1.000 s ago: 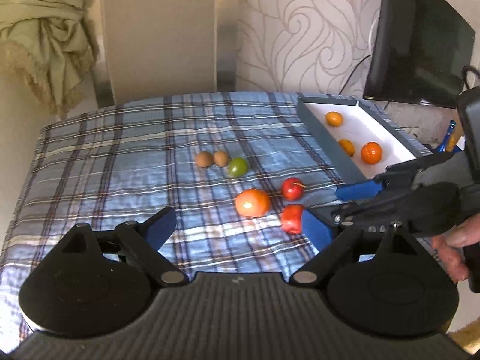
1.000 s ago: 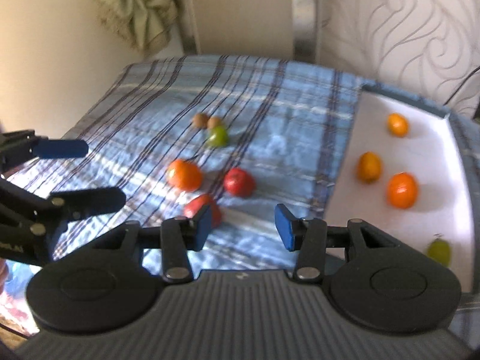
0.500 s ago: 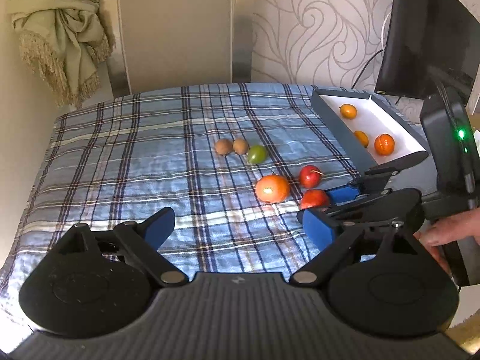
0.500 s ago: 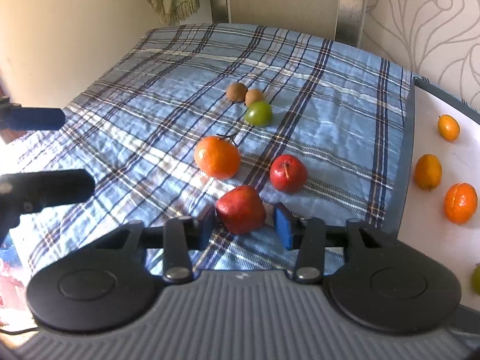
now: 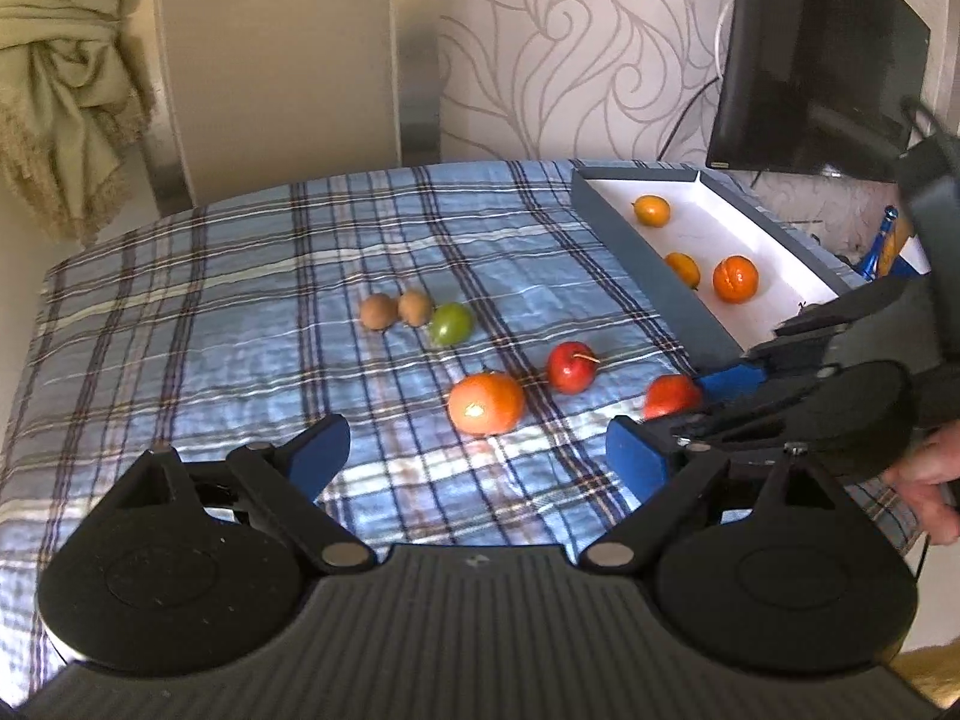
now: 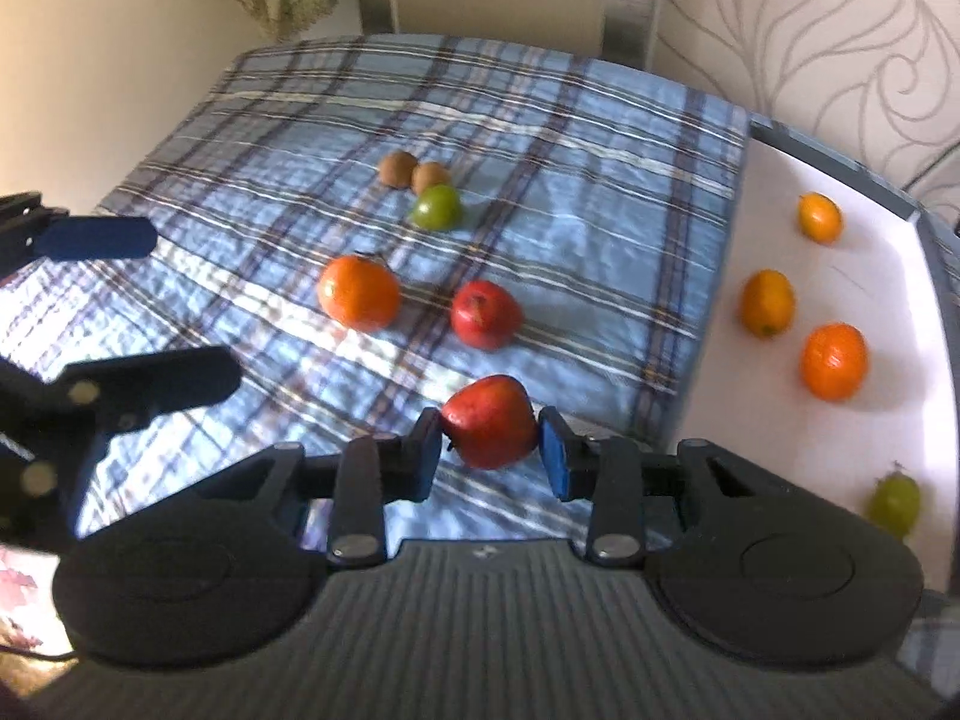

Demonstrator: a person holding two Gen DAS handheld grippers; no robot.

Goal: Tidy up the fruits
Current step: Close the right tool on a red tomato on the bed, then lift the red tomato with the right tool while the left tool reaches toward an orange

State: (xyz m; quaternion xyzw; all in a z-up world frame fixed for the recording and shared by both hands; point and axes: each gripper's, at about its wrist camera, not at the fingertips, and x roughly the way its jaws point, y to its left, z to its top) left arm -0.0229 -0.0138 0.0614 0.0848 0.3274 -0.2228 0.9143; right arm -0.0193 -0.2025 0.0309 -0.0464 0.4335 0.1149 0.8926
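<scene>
Four fruits lie in the white tray (image 6: 774, 192) at 3 o'clock: a green one, two oranges and a small yellow-orange one. Six are left outside it, by my count, so the sorting looks under halfway. Nearest in the right wrist view, the right gripper (image 6: 491, 457) grips a red fruit (image 6: 492, 420) between its blue pads, apparently just off the cloth (image 6: 540, 120). This fruit is rather pear-shaped; its long axis seems tilted, narrower end toward 4 o'clock, though blur leaves that uncertain. The left gripper (image 5: 480, 456) hangs wide apart and empty at 9 o'clock. Farther on lie an orange (image 6: 359, 293) and a red apple (image 6: 485, 314), then a green fruit (image 6: 437, 207) touching two brown ones (image 6: 414, 171).
</scene>
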